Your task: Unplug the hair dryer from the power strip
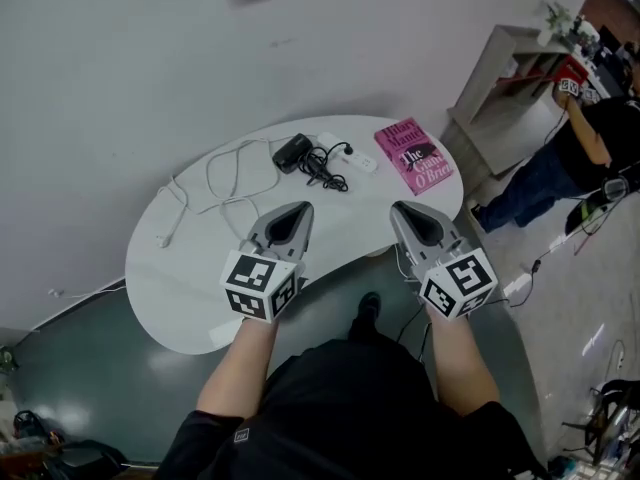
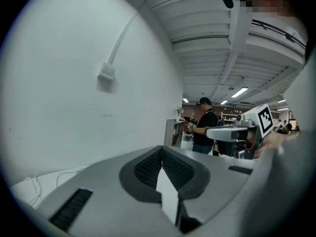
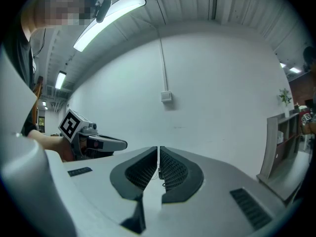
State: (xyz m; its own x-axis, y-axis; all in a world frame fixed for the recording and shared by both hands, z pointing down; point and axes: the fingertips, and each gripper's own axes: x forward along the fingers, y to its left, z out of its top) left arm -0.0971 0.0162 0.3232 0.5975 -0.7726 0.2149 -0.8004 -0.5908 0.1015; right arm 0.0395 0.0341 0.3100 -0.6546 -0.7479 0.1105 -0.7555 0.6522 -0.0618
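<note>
A: Head view first. We see the left gripper (image 1: 299, 209) and the right gripper (image 1: 399, 209) side by side over the near part of the white table (image 1: 190, 298), both empty, tips pointing at the far edge.

B: And the hair dryer (image 1: 292, 151)?

A: We put it at the far side of the table, black, well apart from both grippers. Its black cord (image 1: 325, 170) lies bunched beside it and runs to the white power strip (image 1: 356, 158), plug in. A pink book (image 1: 414, 155) lies just right of the strip, and a white cable (image 1: 232, 180) loops to the left.

B: Left gripper view?

A: We see the jaws pressed together, nothing between them. Behind them are the white wall and a person in black by a shelf.

B: Right gripper view?

A: We read the jaws as closed, only a thin slit between them, gripping nothing. The left gripper shows at the left.
</note>
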